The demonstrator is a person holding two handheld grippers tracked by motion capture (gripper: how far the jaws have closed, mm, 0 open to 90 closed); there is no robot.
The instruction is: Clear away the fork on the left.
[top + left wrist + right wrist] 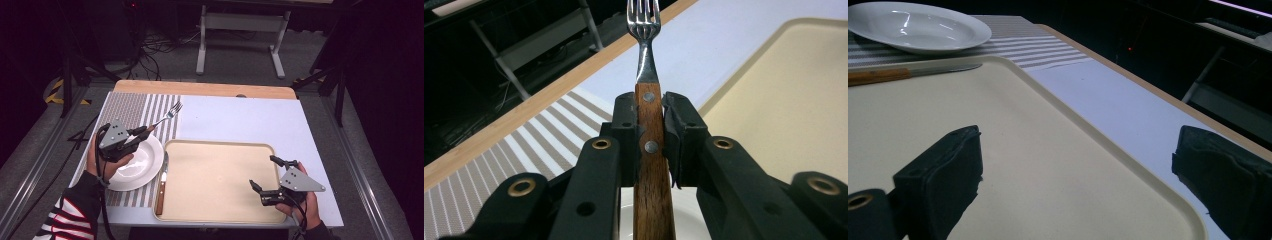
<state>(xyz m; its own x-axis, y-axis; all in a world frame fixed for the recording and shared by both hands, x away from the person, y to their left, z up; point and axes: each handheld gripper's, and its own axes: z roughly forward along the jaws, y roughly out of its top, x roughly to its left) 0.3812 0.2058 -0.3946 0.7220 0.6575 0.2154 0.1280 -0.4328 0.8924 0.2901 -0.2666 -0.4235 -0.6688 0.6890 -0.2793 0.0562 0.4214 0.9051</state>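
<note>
Wooden-handled steel fork point(162, 119) clamped by handle in left gripper point(141, 132), left of frame, above white round plate point(145, 160); long axis along jaws, tines pointed away. Right gripper point(266, 172) spread wide, empty, over beige tray point(215, 200), lower right.

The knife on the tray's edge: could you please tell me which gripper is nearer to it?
Left. The left gripper, holding the fork, sits over the plate beside the knife; the right gripper is open across the tray.
</note>
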